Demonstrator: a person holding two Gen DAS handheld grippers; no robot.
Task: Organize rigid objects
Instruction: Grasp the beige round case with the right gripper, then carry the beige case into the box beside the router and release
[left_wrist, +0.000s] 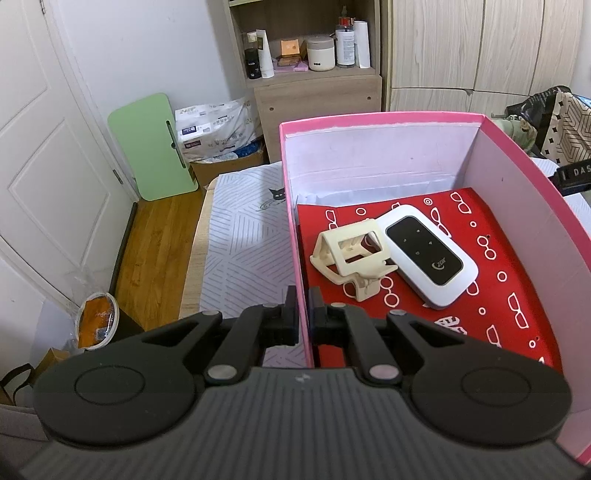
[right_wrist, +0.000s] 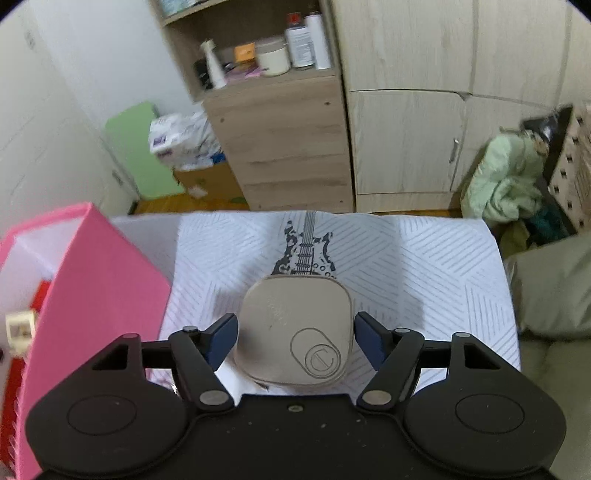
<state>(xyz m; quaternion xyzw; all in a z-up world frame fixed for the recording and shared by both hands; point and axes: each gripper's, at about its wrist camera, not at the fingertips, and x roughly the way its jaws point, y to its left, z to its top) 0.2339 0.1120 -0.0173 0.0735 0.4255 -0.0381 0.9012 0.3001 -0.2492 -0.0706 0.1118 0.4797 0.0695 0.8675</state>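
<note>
Left fingers (left_wrist: 303, 314) clamping pink box (left_wrist: 406, 120) wall, right fingers (right_wrist: 295, 341) spread around beige case (right_wrist: 295, 328), patterned cloth (right_wrist: 424, 258), wooden cabinets (right_wrist: 280, 147)

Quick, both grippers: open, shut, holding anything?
Left gripper: shut on the pink box wall.
Right gripper: open, straddling the beige case, pads not touching.

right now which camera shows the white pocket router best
The left wrist view. There the white pocket router lies in full sight on the red lining inside the pink box, beside the cream bracket. The right wrist view shows only the box's outer wall and a sliver of its inside; the router is hidden.
</note>
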